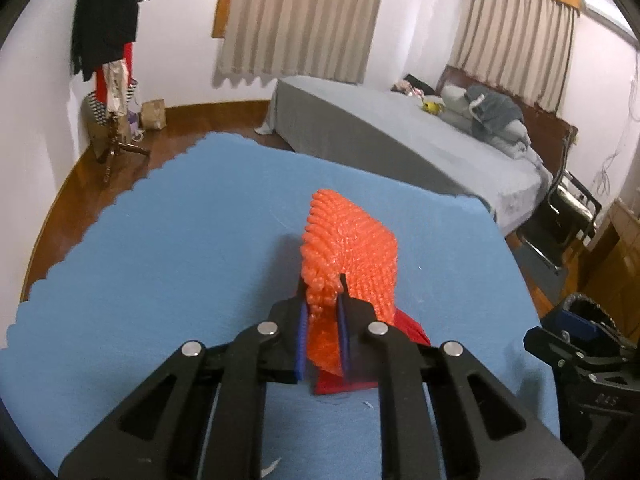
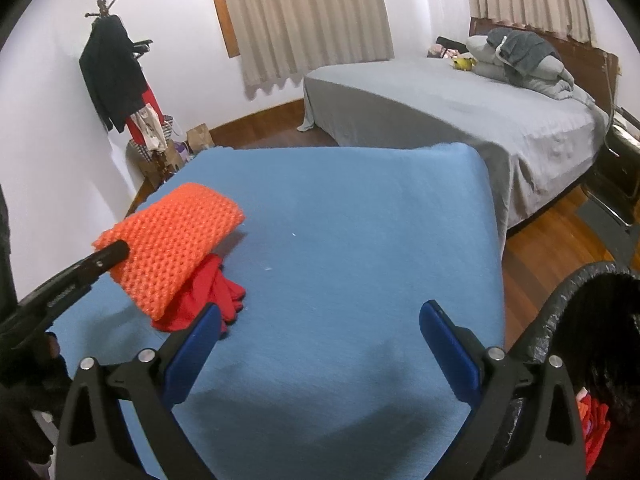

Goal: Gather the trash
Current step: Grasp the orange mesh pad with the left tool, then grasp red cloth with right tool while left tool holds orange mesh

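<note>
My left gripper is shut on an orange foam net sleeve and holds it just above the blue table cloth. In the right wrist view the sleeve hangs from the left gripper's fingers at the left. A crumpled red wrapper lies on the cloth under the sleeve; it also shows in the left wrist view. My right gripper is open and empty over the cloth's near right part. A bin lined with a black bag stands at the right, with red trash inside.
A grey bed stands beyond the table. A coat rack with clothes is in the left corner with a paper bag beside it. A black chair stands at the right on the wooden floor.
</note>
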The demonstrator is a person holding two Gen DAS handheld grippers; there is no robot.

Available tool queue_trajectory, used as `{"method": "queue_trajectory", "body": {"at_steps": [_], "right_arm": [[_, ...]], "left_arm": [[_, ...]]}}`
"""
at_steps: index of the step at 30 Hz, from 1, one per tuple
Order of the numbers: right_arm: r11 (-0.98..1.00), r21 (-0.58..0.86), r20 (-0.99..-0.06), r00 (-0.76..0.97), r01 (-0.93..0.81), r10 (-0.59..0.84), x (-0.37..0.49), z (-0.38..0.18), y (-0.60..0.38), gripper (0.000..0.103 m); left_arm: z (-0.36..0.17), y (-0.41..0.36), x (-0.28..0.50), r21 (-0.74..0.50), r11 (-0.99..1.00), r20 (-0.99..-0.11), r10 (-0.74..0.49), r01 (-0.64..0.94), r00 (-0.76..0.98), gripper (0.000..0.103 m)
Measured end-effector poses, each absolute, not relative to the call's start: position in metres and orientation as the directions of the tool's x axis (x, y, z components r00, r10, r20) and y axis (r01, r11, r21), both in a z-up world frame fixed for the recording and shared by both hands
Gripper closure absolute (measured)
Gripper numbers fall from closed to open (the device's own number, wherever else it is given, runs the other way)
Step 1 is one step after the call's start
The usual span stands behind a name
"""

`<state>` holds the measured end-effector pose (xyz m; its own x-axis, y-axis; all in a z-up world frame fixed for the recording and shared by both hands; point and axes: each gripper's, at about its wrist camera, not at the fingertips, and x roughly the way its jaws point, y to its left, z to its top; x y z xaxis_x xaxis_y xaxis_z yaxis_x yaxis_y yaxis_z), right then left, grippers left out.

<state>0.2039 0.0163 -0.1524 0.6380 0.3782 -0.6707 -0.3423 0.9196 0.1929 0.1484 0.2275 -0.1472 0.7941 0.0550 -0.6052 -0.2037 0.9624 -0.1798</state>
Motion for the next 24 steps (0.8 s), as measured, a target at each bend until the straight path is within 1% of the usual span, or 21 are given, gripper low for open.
{"method": "queue_trajectory", "body": {"at_steps": [6,13,16,18,24], "right_arm": [[0.911,0.203,-0.657,0.639,-0.359,0.398,0.203,-0.151,0.027,0.006],[0.903,0.205,-0.649,0.638,-0.378,0.414,0.200,-0.154,0.057,0.006],[0.890,0.210,-0.662,0.611,-0.405,0.434,0.204,-0.160,0.078,0.006],[0.884,0.213,-0.664,0.602,-0.416,0.443,0.207,-0.163,0.088,0.006],[0.871,0.226,-0.688,0.561,-0.437,0.460,0.221,-0.173,0.121,0.006]], "left_arm": [[-0.139,0.248,0.133,-0.171,0.951,-0.591,0.111,-0.259,0.799,0.091],[-0.137,0.280,0.119,-0.149,0.927,-0.594,0.194,-0.344,0.781,0.091],[-0.140,0.285,0.116,-0.114,0.925,-0.599,0.226,-0.362,0.768,0.091],[-0.143,0.288,0.115,-0.096,0.927,-0.604,0.236,-0.364,0.761,0.091],[-0.154,0.300,0.110,-0.092,0.925,-0.619,0.237,-0.369,0.749,0.091]]}}
